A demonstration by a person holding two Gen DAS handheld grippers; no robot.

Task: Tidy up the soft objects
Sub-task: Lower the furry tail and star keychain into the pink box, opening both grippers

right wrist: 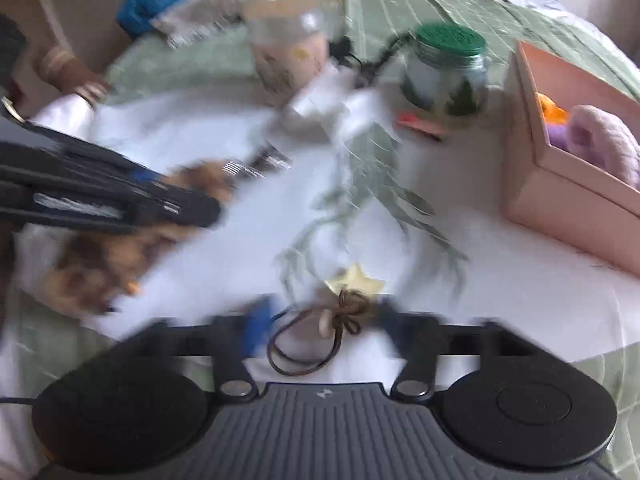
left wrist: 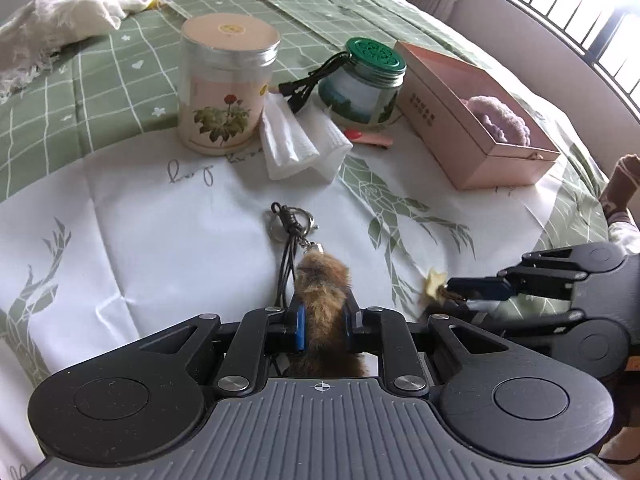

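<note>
A brown fur-tail keychain (left wrist: 320,280) with a metal ring and black cord lies on the white bedspread, and my left gripper (left wrist: 325,310) is shut on the fur. It shows again, blurred, as the left gripper (right wrist: 208,200) in the right wrist view. A small cream star charm (right wrist: 356,280) on a brown cord loop sits between the blue pads of my right gripper (right wrist: 324,318). The pads stand apart from the charm. The right gripper (left wrist: 444,298) enters the left wrist view from the right. An open pink box (left wrist: 480,132) holds a purple fluffy item (left wrist: 496,120).
Behind stand a tall flower-print jar (left wrist: 224,92) and a green-lidded jar (left wrist: 364,88), with folded white tissue (left wrist: 300,144), a black cable (left wrist: 312,80) and a red clip (left wrist: 368,138) between them. A white frayed cloth (left wrist: 68,12) lies at the far left. An orange item (right wrist: 554,110) is in the box.
</note>
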